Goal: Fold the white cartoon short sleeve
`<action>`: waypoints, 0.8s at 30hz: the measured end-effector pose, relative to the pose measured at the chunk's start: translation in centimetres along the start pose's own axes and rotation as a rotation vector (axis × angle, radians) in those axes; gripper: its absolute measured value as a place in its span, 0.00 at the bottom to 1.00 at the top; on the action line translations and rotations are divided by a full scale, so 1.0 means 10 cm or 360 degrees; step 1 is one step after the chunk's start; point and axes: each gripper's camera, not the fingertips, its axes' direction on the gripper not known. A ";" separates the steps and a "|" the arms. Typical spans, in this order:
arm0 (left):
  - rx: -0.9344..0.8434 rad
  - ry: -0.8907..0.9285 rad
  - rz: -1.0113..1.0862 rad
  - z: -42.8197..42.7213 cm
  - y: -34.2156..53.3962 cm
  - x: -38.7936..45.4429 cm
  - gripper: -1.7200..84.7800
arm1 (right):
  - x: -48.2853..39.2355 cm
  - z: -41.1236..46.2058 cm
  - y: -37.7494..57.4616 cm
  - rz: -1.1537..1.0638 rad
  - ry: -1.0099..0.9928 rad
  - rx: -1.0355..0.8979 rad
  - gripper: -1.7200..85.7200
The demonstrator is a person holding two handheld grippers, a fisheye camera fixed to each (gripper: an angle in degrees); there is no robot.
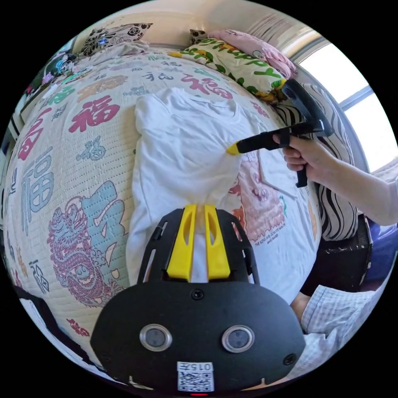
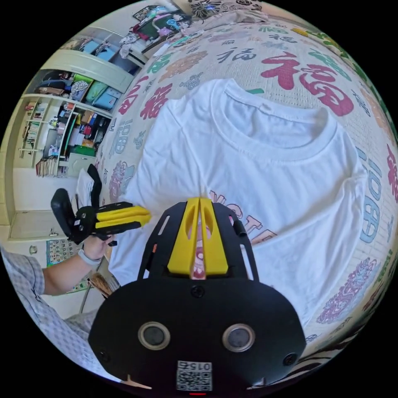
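Shirt (image 2: 265, 166) on bed (image 1: 62, 174), one side folded over. Left tongs (image 1: 200, 211) and right tongs (image 2: 199, 205) both pinch cloth. Risk: uneven pull skews the fold or bunches the print side.

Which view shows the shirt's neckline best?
The right gripper view: the neckline of the white shirt lies flat and its whole collar curve is visible. In the left gripper view the neckline is far off, small and partly rumpled.
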 end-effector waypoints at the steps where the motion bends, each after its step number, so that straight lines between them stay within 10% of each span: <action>1: 0.0008 -0.0009 0.0031 0.02 -0.02 0.03 0.04 | 0.06 -0.07 0.04 0.0011 -0.0023 -0.0005 0.03; 11: 0.0206 -0.0097 0.0321 -0.25 -1.69 -0.20 0.13 | 0.98 -1.14 0.23 0.0056 0.0502 0.0230 0.11; 24: -0.0393 -0.0093 0.0279 0.92 -3.02 -0.35 0.04 | 1.28 -1.07 0.36 -0.0084 0.0568 -0.0046 0.05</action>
